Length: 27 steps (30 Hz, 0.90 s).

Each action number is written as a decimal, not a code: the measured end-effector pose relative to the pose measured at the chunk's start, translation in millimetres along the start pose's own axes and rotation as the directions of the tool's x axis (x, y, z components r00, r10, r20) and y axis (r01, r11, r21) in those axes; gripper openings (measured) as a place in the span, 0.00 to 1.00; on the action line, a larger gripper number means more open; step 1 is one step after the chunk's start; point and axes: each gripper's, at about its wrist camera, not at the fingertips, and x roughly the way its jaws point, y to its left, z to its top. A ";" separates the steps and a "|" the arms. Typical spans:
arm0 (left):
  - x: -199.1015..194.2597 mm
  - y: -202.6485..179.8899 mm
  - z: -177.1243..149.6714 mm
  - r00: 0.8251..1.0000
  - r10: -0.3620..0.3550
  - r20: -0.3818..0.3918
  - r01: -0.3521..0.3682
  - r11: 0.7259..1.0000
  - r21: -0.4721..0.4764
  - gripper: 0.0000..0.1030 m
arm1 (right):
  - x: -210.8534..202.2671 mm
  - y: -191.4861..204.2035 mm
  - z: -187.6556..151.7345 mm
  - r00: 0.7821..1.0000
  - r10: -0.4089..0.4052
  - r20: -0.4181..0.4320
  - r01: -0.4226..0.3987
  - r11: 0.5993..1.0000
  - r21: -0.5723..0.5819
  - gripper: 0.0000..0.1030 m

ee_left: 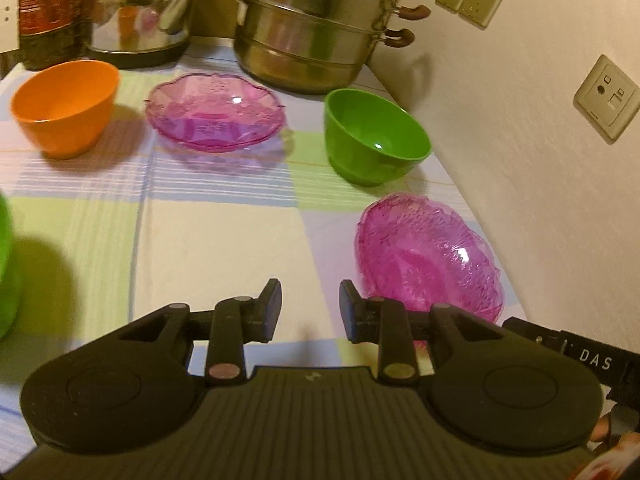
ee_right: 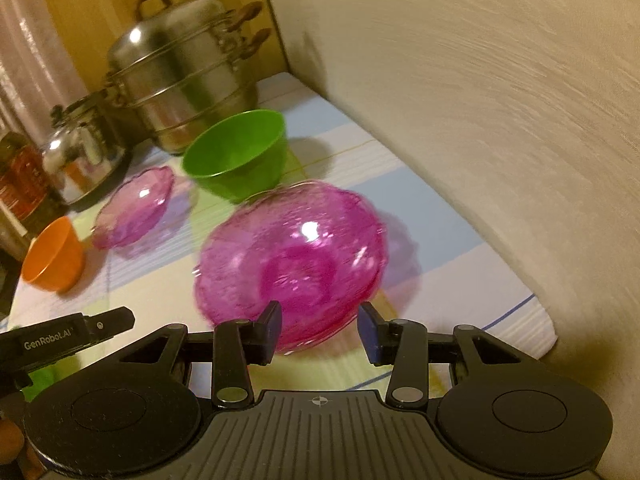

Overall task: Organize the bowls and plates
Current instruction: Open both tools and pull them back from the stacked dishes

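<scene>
On the checked cloth stand an orange bowl (ee_left: 64,104) (ee_right: 54,256), a pale pink glass dish (ee_left: 216,114) (ee_right: 136,208) and a green bowl (ee_left: 372,136) (ee_right: 240,156). A darker pink glass dish (ee_left: 428,256) (ee_right: 292,256), which looks like a stack, rests near the wall. My right gripper (ee_right: 320,320) is open; the dish's near rim shows between its fingers, and the pads do not press it. To the dish's left, my left gripper (ee_left: 310,304) hangs open over bare cloth, holding nothing. A second green bowl (ee_left: 6,264) peeks in at the far left.
A tiered steel steamer pot (ee_left: 312,28) (ee_right: 180,68), a shiny kettle (ee_left: 140,12) (ee_right: 80,152) and a dark bottle (ee_left: 52,12) line the back. The wall with sockets (ee_left: 604,96) runs close along the table's right edge.
</scene>
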 end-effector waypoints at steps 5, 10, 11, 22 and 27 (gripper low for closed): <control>-25.2 16.1 -4.8 0.999 0.030 0.017 -0.030 0.999 -0.018 0.27 | -12.0 22.5 -7.3 1.000 0.026 -0.003 -0.027 0.999 -0.045 0.41; -45.7 32.0 -8.0 0.997 0.067 0.029 -0.066 0.997 -0.036 0.27 | -24.0 45.8 -12.0 0.998 0.059 0.009 -0.058 0.995 -0.084 0.41; -49.7 35.4 -8.2 0.997 0.077 0.030 -0.075 0.996 -0.040 0.27 | -25.6 49.7 -12.4 0.998 0.066 0.011 -0.064 0.994 -0.091 0.41; -82.4 57.7 -11.2 0.988 0.144 0.053 -0.141 0.988 -0.059 0.28 | -36.2 88.1 -21.7 0.993 0.120 0.011 -0.117 0.980 -0.163 0.41; -88.2 59.6 -11.4 0.987 0.151 0.059 -0.147 0.987 -0.067 0.28 | -39.0 95.5 -24.1 0.992 0.125 0.012 -0.121 0.976 -0.178 0.41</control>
